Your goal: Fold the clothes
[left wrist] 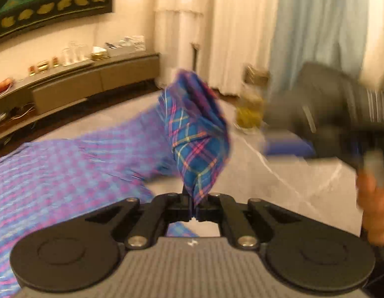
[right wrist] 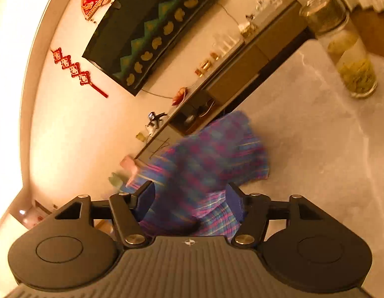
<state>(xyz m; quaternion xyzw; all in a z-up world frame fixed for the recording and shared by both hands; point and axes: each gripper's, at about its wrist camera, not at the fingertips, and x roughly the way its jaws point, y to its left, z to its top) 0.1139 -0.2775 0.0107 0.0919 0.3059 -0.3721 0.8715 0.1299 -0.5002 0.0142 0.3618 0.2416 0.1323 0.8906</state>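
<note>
Plaid garment (left wrist: 199, 146): thin woven cloth, blue ground crossed with pink, yellow and purple lines, bunched into soft folds at centre frame of the left wrist view and trailing in a blurred purple-blue sheet toward the lower left. Left hand-held gripper (left wrist: 193, 207): black hinged linkage with round side discs and a ribbed grey body; its jaws are drawn together, clamped on a pinched edge of the garment, which stands up from the tips. Right hand-held gripper (right wrist: 189, 198): same build, jaws spread apart, with the garment (right wrist: 211, 164) lying between and beyond them; blur hides whether either finger touches the cloth. In the left wrist view the right unit appears as a dark smear at right with a hand (left wrist: 373, 203) beneath it. Floor (left wrist: 291, 164): pale grey, smooth, marble-veined, open and bare around the cloth to the right. Low cabinet (left wrist: 92, 79): long, brown, flat-fronted, along the wall at upper left, its top carrying glassware and small gold items. Tall glass jar (right wrist: 340, 44): cylindrical, yellowish contents, upper right of the right wrist view, well apart from the garment. Curtains (left wrist: 241, 24): cream and pale blue, pleated, at the top of the frame.
</note>
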